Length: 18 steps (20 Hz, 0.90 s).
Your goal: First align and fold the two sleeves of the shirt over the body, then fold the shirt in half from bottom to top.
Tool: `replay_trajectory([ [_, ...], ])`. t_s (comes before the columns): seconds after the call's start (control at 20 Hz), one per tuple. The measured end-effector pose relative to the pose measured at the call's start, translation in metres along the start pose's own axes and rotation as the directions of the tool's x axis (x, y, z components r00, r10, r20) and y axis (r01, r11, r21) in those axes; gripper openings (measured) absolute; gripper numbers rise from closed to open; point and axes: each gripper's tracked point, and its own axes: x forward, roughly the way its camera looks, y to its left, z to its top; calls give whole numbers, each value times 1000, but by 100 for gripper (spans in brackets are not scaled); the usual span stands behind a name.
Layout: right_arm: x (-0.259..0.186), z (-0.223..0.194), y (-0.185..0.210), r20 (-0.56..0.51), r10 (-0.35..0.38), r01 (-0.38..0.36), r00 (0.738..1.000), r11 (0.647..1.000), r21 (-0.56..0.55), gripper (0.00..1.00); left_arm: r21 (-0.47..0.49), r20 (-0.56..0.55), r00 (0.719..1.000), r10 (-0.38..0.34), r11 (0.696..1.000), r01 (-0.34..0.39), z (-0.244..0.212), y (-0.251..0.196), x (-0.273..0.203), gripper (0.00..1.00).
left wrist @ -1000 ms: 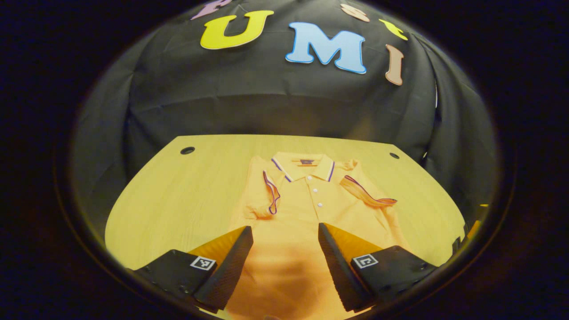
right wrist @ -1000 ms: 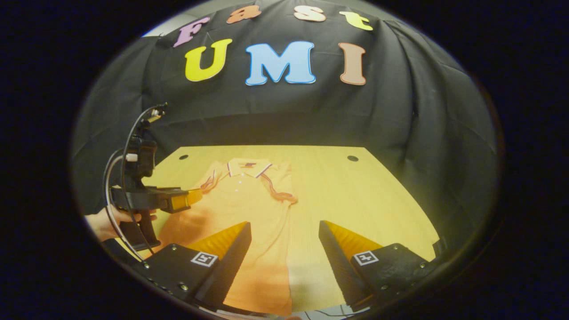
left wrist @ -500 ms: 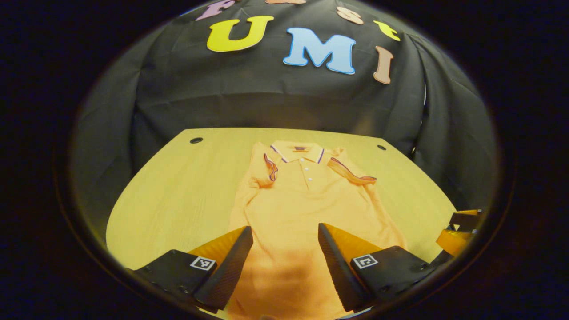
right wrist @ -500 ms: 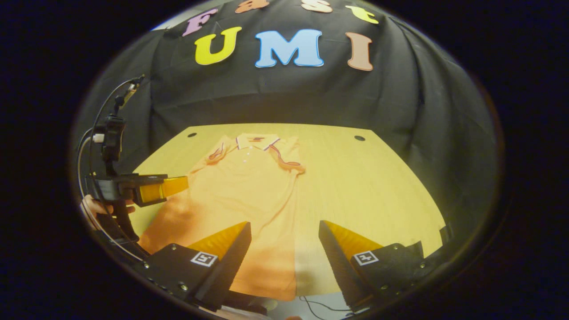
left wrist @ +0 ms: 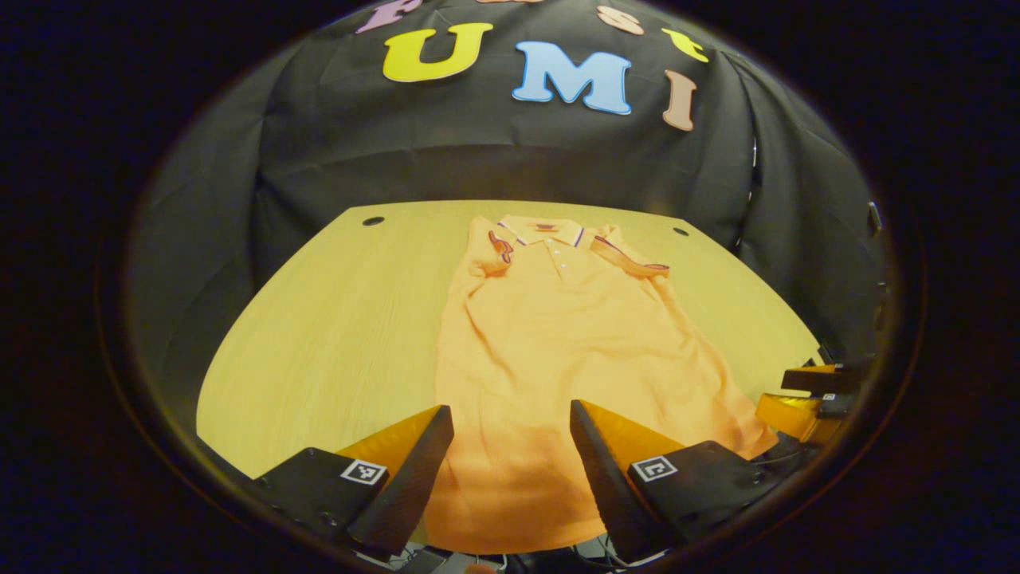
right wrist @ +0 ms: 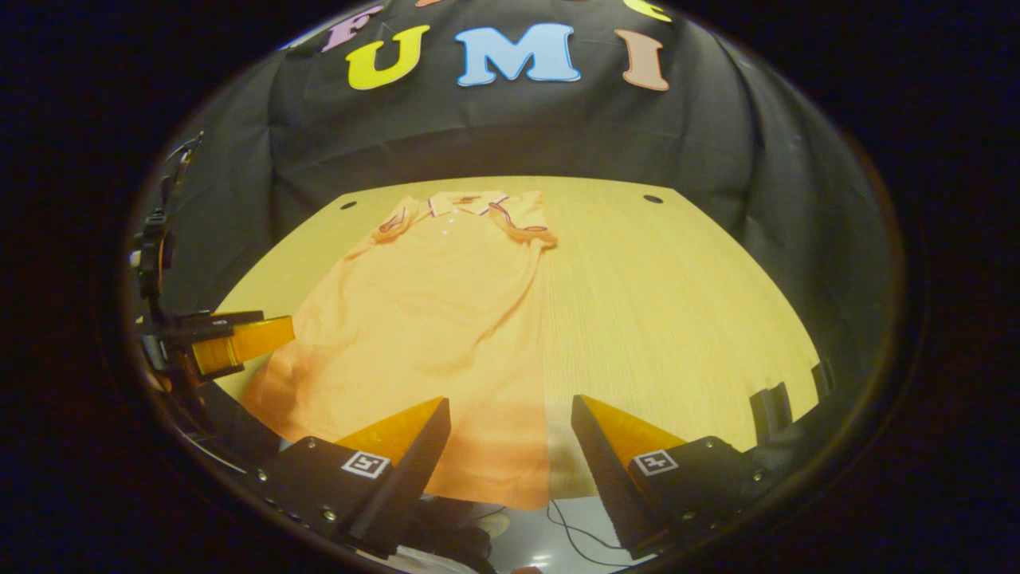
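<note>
An orange polo shirt (left wrist: 558,343) lies flat on the wooden table (left wrist: 335,319), collar (left wrist: 546,231) at the far end. Both short sleeves (left wrist: 498,247) (left wrist: 629,259) are folded in over the chest. My left gripper (left wrist: 510,462) hangs open above the hem near the front edge, holding nothing. In the right gripper view the shirt (right wrist: 430,311) lies left of centre, and my right gripper (right wrist: 510,458) stands open above its near right corner. The left gripper (right wrist: 231,343) shows at the far left there, and the right gripper (left wrist: 809,399) at the far right of the left gripper view.
Two small round holes (left wrist: 372,221) (left wrist: 680,232) mark the table's far corners. Bare wood (right wrist: 661,303) spreads right of the shirt. Dark cables (right wrist: 574,534) lie on the floor below the front edge. A black clamp (right wrist: 769,410) sits on the table's right rim.
Both grippers have drawn back toward the table's front edge and risen, so the shirt's hem has come into view. The shirt lies as before; both grippers stayed open.
</note>
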Motion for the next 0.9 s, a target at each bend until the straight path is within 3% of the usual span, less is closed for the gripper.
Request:
replay_trajectory([
  [0.5, 9, -43, 3, -86, -9, 14, 996, 999, 49, 96, 2, -49, 999, -21, 1000, 21, -66, 10, -35, 96],
  [0.9, 9, -50, 3, -94, -25, 27, 995, 999, 24, 96, 24, -62, 998, -3, 1000, 4, -89, 4, -29, 95],
])
